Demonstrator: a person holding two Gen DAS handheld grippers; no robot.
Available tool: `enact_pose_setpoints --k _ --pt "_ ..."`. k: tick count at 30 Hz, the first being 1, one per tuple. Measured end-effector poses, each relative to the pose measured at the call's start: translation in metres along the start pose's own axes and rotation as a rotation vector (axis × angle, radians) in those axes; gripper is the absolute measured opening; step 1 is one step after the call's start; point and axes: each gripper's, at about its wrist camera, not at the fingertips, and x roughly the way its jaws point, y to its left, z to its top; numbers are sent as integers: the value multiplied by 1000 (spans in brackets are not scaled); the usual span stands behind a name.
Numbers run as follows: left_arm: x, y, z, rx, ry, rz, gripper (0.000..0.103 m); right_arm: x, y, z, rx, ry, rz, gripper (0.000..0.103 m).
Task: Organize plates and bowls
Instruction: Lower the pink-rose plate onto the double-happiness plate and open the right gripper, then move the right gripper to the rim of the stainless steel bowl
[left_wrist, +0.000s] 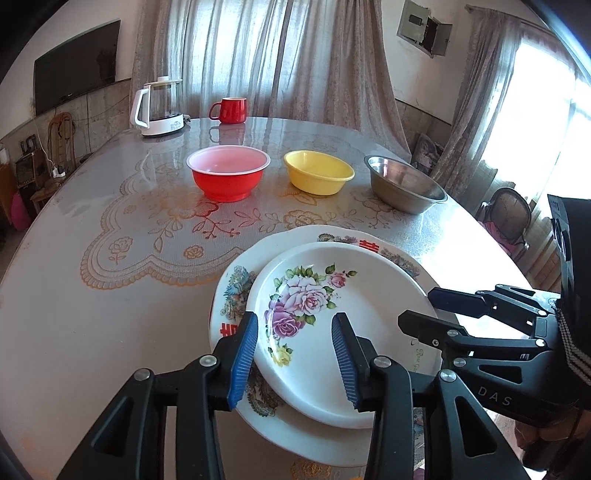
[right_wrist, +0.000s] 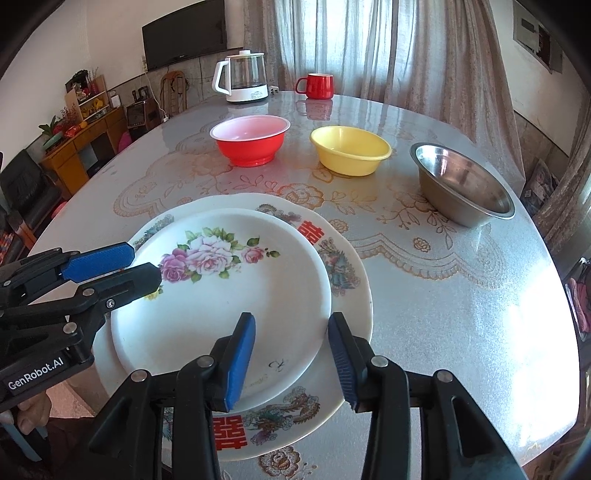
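Straddling opposite rims of the white rose-patterned plate (right_wrist: 221, 295), left gripper (left_wrist: 299, 354) and right gripper (right_wrist: 291, 354) stand part-open, pads clear of it, gripping nothing.

The table (right_wrist: 461, 295) wears a glossy, clear plastic cover over a lace-patterned cloth, bright with window glare. The two stacked plates look like smooth glazed ceramic or melamine: the rose plate (right_wrist: 229, 306) shiny white, the larger plate (right_wrist: 343, 266) beneath equally slick. The red bowl (right_wrist: 251, 142) and yellow bowl (right_wrist: 349, 149) are smooth plastic; the steel bowl (right_wrist: 461, 184) is brushed metal. Each gripper is matt black plastic with ribbed blue pads (left_wrist: 243, 354).
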Motion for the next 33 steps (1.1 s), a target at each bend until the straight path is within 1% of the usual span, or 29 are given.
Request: enact_pose_setpoints --k 5,10,15,23,28,33 --pt "-1 -1 2 13 -5 14 46 -3 -10 0 58 -11 46 42" --pt "1 -1 7 22 0 34 47 -13 -18 4 114 -57 109 42" --pt "3 -4 11 35 5 37 48 -18 -31 8 167 -83 125 42" --pt "11 -12 18 60 22 33 50 -15 -58 11 269 -91 122 43" --pt "17 -17 25 76 33 37 50 -12 -81 13 351 -100 121 43" --pt "23 -24 32 101 38 36 50 -6 -105 13 427 -101 103 43"
